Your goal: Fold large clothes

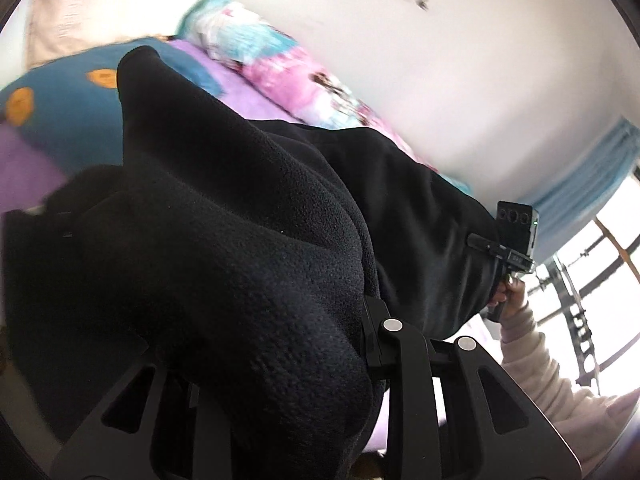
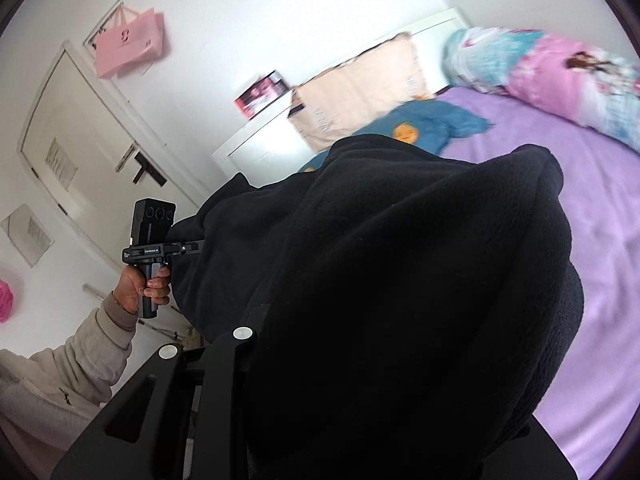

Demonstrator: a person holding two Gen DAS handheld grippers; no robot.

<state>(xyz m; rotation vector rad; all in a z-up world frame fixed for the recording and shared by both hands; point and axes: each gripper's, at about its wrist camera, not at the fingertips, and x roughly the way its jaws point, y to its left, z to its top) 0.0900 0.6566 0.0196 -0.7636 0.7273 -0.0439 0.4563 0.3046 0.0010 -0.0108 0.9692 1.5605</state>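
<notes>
The left gripper (image 2: 192,249) bites one edge of the black fleece garment (image 1: 240,240), which hangs lifted over the purple bed (image 2: 580,184). The right gripper (image 1: 476,242) clamps its far edge. No neat fold shows yet, so I judge most folding remains.

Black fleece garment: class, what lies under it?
Under the black fleece garment lies the purple bedsheet and part of a blue pillow. Both grippers' fingers are covered by it.
</notes>
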